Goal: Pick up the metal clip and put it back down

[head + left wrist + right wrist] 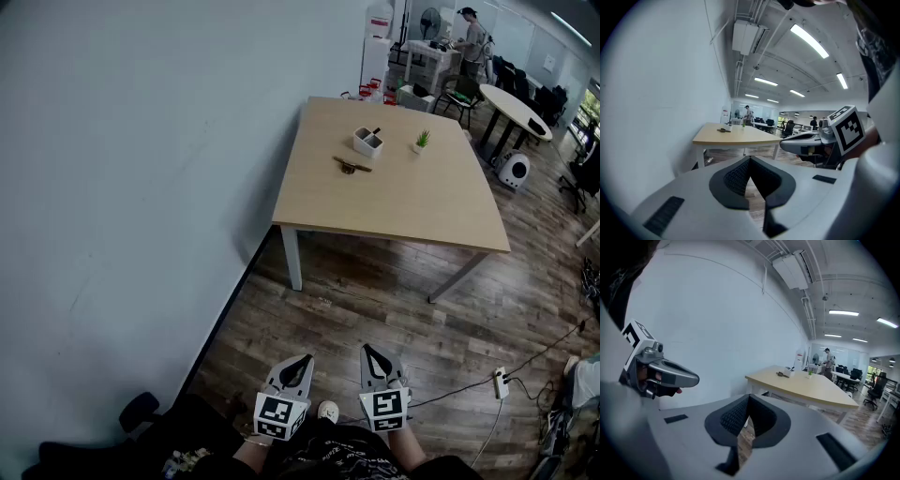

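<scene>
Now, left claw [304, 360]: jaws closed tight together with nothing between them, low over the wooden floor [375, 300], well apart from the counter [412, 202].
Metal clip [352, 166]: lying flat on the counter's far left part, touched by neither claw.
Right claw [368, 350]: jaws pressed together, empty, just beside the left claw.
White holder [367, 142]: upright on the counter, just behind the metal clip.
Small plant [423, 140]: right of the white holder, apart from it.
Person [472, 39]: standing far back at upper right.
</scene>
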`<state>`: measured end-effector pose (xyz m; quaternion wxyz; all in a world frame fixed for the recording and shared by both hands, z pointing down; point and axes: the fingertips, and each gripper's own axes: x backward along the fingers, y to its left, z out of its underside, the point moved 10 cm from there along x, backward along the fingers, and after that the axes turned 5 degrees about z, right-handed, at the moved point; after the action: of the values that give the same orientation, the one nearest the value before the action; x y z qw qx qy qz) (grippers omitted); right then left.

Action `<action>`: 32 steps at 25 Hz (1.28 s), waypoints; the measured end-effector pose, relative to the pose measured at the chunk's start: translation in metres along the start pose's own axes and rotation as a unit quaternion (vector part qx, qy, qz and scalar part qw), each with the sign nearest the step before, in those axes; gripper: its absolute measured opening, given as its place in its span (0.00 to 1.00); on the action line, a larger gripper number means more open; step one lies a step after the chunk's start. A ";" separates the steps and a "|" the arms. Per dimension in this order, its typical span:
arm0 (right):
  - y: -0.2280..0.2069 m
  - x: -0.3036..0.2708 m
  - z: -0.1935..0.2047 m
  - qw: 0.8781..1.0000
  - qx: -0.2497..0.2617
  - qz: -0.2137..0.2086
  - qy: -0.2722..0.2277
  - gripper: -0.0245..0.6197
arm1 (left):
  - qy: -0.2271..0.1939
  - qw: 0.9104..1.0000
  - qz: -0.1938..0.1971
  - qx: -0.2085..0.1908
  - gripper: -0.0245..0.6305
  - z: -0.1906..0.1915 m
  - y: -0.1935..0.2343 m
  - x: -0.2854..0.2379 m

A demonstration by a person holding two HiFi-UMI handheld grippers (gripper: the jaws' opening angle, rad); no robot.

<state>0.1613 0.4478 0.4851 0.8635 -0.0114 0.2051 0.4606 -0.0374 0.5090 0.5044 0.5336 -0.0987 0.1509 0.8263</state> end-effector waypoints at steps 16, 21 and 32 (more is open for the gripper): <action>0.014 0.008 -0.002 1.000 -0.025 -0.002 0.008 0.06 | -0.009 1.000 0.020 0.001 0.05 -0.002 0.013 0.015; 0.016 0.005 -0.004 0.999 -0.038 -0.011 0.004 0.31 | -0.015 0.999 0.036 0.016 0.25 -0.001 0.017 0.015; 0.030 -0.004 -0.008 0.998 -0.060 0.020 0.018 0.50 | -0.017 0.998 0.051 0.012 0.41 -0.006 0.044 0.022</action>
<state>0.1323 0.4604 0.4845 0.8478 -0.0674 0.1930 0.4893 -0.0861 0.5087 0.4979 0.4948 -0.0699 0.1567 0.8519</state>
